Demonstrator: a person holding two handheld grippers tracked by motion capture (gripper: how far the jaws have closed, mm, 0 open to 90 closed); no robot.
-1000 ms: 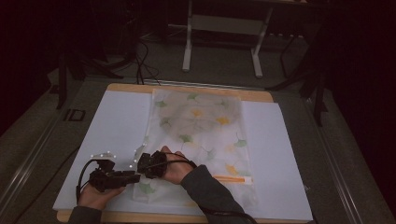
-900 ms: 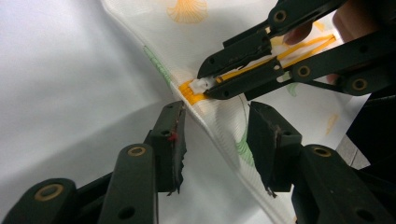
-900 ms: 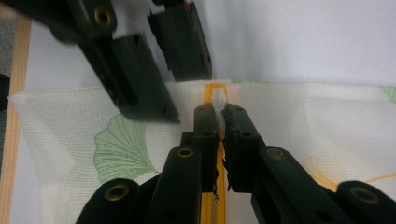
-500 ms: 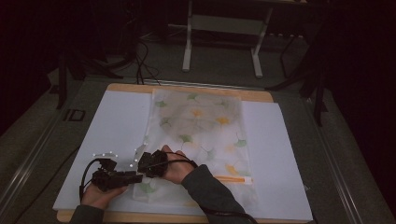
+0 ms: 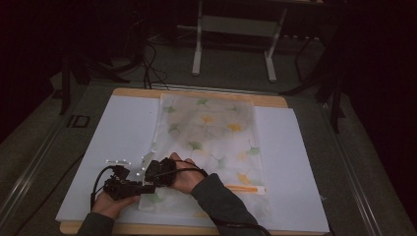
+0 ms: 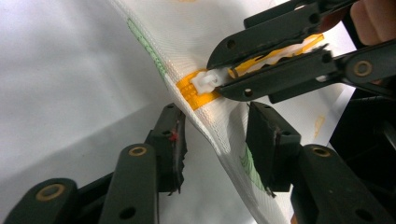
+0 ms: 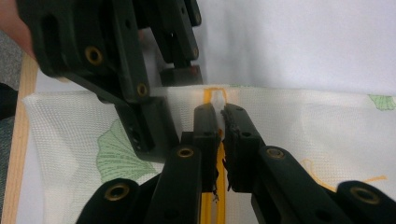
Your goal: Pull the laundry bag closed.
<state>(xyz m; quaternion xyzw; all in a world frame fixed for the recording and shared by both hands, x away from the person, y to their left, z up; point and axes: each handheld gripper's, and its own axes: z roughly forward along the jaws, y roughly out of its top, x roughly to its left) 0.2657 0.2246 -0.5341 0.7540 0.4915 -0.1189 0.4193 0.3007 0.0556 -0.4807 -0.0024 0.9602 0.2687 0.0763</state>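
White sheeting (image 5: 118,132) underlies the ginkgo-print mesh pouch (image 5: 216,142): right gripper (image 7: 220,122) pinches its white zipper slider (image 6: 208,81), while left gripper (image 6: 215,133), jaws just narrowing but seemingly not gripping, straddles the pouch edge, probably to brace it.

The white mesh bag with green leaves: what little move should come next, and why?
Probably close the left tool on the white mesh bag's edge. Its jaws straddle the fabric without pressing, while the right tool already pinches the white slider on the orange zipper.
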